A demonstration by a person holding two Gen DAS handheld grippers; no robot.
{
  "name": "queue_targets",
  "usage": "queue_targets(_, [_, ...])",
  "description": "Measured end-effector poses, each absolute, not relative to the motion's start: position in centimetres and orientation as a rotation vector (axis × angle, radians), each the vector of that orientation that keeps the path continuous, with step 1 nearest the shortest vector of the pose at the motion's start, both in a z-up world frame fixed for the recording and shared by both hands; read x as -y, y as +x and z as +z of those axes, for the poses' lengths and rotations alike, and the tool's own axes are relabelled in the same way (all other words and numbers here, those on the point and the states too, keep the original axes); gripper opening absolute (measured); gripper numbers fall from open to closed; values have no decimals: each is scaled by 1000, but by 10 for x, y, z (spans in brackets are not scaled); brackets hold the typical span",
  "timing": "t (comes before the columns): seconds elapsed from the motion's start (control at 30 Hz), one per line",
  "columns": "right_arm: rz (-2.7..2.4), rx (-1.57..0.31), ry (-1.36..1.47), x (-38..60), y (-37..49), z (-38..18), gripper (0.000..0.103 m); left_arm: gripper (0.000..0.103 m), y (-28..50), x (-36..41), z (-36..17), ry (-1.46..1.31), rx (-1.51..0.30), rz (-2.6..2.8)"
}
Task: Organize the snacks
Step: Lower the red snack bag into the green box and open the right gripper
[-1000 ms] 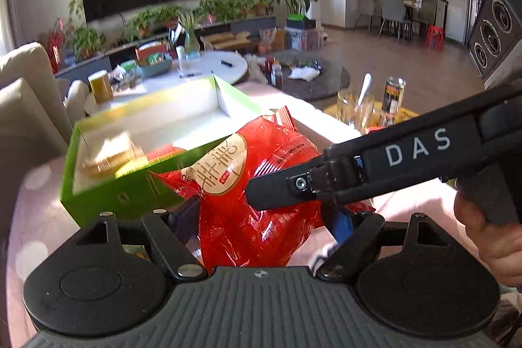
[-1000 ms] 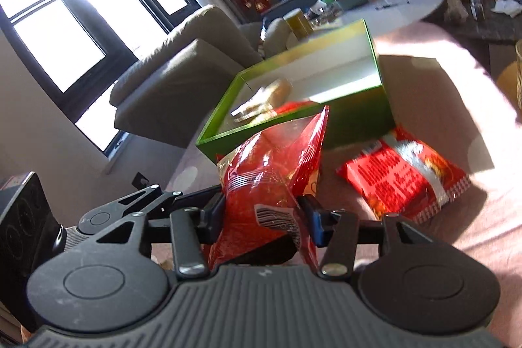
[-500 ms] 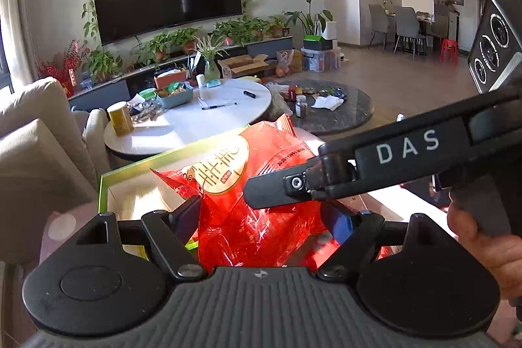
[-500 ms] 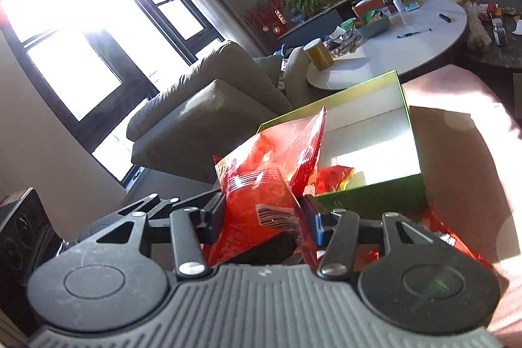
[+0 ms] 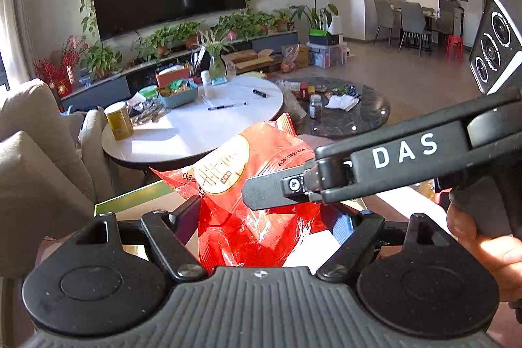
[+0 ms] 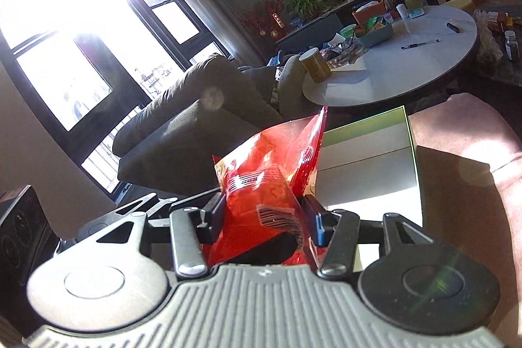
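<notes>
Both claws clamped on one red snack bag (image 5: 261, 185): left gripper (image 5: 264, 220), right gripper (image 6: 266, 217). Bag raised above the green box's (image 6: 411, 132) near edge; visible box floor bare white.

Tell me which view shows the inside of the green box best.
The right wrist view: the green box lies open beyond the red snack bag, its pale interior lit and mostly visible. The left wrist view shows only a strip of its green rim, the rest hidden behind the bag and gripper.
</notes>
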State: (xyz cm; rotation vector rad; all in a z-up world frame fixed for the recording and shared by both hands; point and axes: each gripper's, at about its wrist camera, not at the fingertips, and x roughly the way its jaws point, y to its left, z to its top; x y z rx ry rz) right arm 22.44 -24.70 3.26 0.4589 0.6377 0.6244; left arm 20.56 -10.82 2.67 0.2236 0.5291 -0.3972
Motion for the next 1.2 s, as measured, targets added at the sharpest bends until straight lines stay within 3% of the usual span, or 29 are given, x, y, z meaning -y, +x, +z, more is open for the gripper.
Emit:
queue_targets(0.3, [579, -699, 471, 242, 260, 4, 55, 76, 245, 108, -7, 284, -573, -398])
queue_targets(0.47, [551, -703, 468, 235, 274, -4, 55, 70, 252, 114, -12, 317, -543, -420])
queue_targets(0.77, [466, -626, 374, 238, 252, 6, 58, 75, 252, 89, -27, 273, -613, -313])
queue_targets(0.93, [521, -596, 392, 246, 234, 19, 65, 80, 238, 73, -19, 180, -611, -287])
queue_targets(1.2, [579, -618, 361, 244, 207, 21, 65, 87, 196, 64, -6, 168, -579, -277])
